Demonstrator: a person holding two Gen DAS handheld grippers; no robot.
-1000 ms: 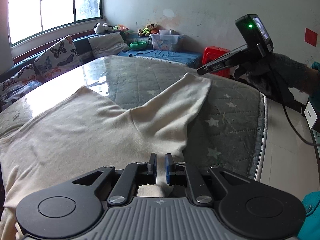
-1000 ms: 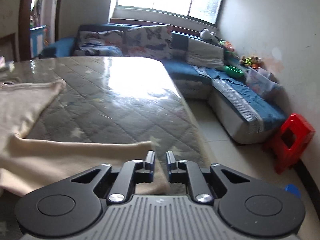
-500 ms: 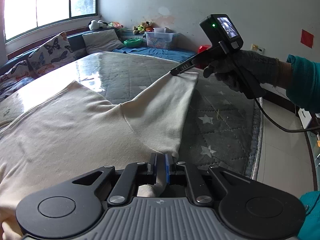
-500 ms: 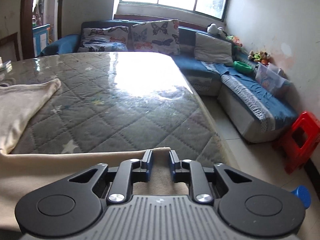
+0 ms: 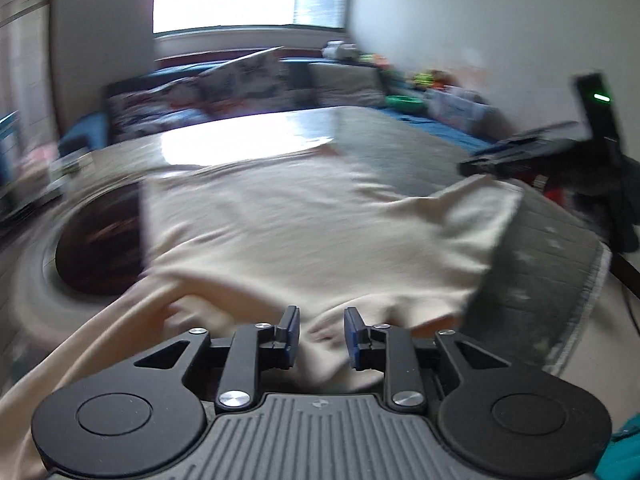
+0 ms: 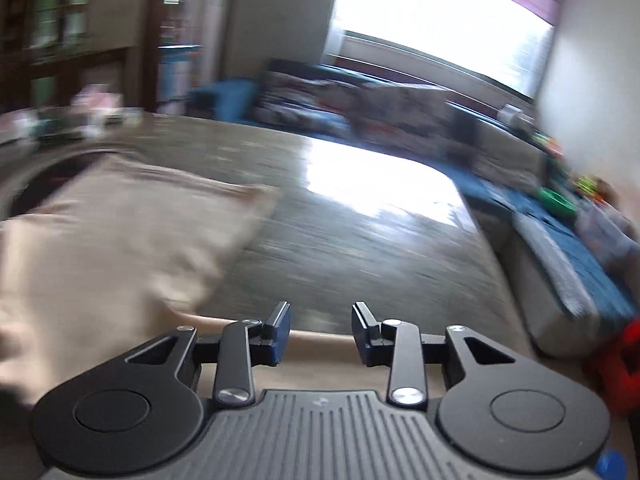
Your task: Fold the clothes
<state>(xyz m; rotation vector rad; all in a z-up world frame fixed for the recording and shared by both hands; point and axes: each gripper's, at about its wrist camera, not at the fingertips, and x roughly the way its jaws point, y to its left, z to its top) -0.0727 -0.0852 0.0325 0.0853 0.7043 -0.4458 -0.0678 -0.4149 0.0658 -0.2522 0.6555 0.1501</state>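
A quilted grey mattress (image 5: 536, 280) patterned with pale stars is seen filling most of both blurred wrist views, its glossy far end lit by glare from a wide window (image 6: 440, 24). Along the far and right sides of the room a blue sofa (image 6: 560, 240) strewn with cushions is shown, with a red stool (image 6: 616, 364) at the right edge of the right wrist view. A cream garment (image 5: 304, 232) is spread across the mattress, one sleeve reaching right toward the mattress edge and rumpled folds gathered at the near side. The left gripper (image 5: 322, 334) is held with its jaws parted, a bunch of cream cloth lying between them ungripped. The right gripper (image 6: 321, 330) is likewise spread wide over a cream edge, and it is glimpsed at the far right in the left wrist view.
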